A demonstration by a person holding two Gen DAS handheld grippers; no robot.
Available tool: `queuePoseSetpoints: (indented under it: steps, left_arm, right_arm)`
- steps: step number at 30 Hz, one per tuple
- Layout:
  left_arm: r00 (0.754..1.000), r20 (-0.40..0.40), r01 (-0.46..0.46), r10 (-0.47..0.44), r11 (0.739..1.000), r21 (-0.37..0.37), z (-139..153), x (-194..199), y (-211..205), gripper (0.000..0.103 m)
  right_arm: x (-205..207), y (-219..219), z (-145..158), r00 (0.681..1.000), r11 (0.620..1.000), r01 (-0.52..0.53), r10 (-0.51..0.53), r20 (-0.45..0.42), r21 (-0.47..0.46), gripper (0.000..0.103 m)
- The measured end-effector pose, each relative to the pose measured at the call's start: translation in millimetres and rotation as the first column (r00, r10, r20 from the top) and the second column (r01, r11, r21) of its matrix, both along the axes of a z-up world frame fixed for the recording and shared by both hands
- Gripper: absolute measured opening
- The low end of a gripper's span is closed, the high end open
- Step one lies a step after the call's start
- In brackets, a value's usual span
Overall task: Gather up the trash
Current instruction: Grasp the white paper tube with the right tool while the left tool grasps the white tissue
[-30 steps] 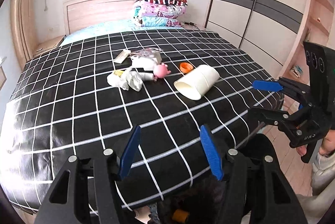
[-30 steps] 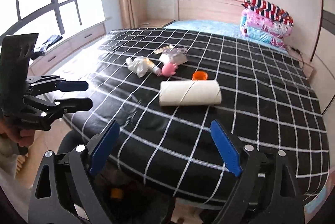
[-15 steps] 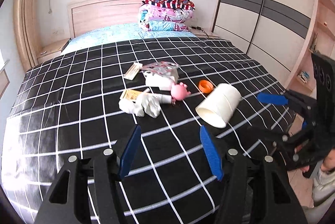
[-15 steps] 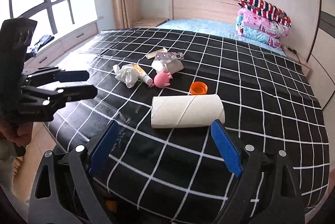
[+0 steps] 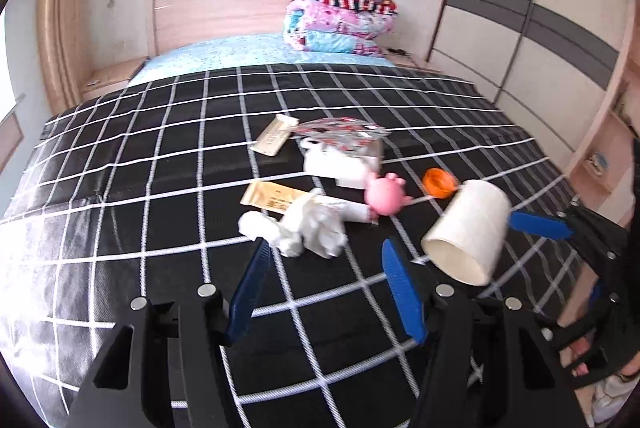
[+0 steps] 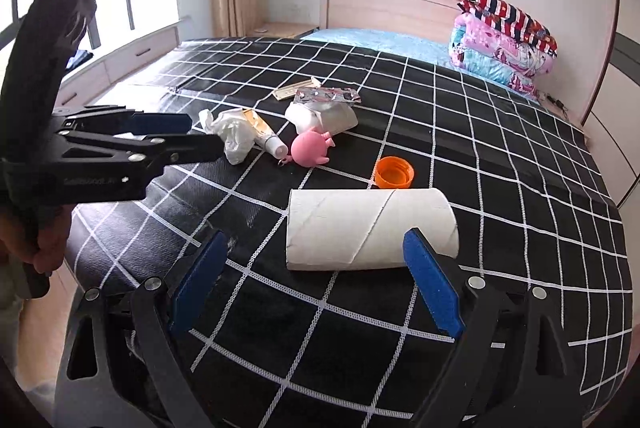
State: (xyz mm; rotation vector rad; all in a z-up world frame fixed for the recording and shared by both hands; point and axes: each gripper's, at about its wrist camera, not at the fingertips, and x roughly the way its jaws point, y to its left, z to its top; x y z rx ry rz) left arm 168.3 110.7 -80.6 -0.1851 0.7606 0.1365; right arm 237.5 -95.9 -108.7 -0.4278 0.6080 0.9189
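A bed (image 5: 160, 188) fills both views, covered in a black sheet with a white grid, and it looms larger than it did a second ago because both cameras have moved in over it. Folded blankets (image 5: 340, 16) are stacked at the headboard end, beside the wardrobe (image 5: 540, 28).

The left gripper (image 5: 324, 268) has advanced from the foot of the bed and now hangs with its blue fingers spread apart and empty, just short of the crumpled tissue (image 5: 312, 228). The right gripper (image 6: 316, 268) has also come forward; its fingers stand wide open, holding nothing, and the cardboard tube (image 6: 370, 228), which lay well ahead of it earlier, now lies on its side just in front of and between the fingertips.

The rest of the trash sits in a loose cluster near the middle of the bed. A white packet (image 5: 340, 164) lies under a shiny foil wrapper (image 5: 340, 132), with a flat paper sachet (image 5: 274, 138) beside them. A pink toy pig (image 5: 386, 194) rests against a small white tube (image 5: 352, 208) with a yellow body. An orange bottle cap (image 6: 394, 173) lies just behind the cardboard tube. None of these items has shifted on the sheet.
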Motion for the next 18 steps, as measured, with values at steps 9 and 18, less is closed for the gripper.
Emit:
queuePoseSetpoints:
  steps: [9, 18]
  left_arm:
    - [0.998, -0.045, -0.045, 0.048, 0.997, 0.055, -15.4, 24.8, 5.4, 0.056]
    - [0.996, -0.068, -0.053, 0.056, 0.998, 0.039, -23.7, 33.2, 9.9, 0.056]
  right_arm:
    - [6.9, 5.7, -6.5, 0.999, 0.999, 0.032, -0.031, 0.025, -0.023, 0.085]
    - [14.1, 8.4, -9.5, 0.985, 0.99, 0.136, -0.131, 0.108, -0.037, 0.085]
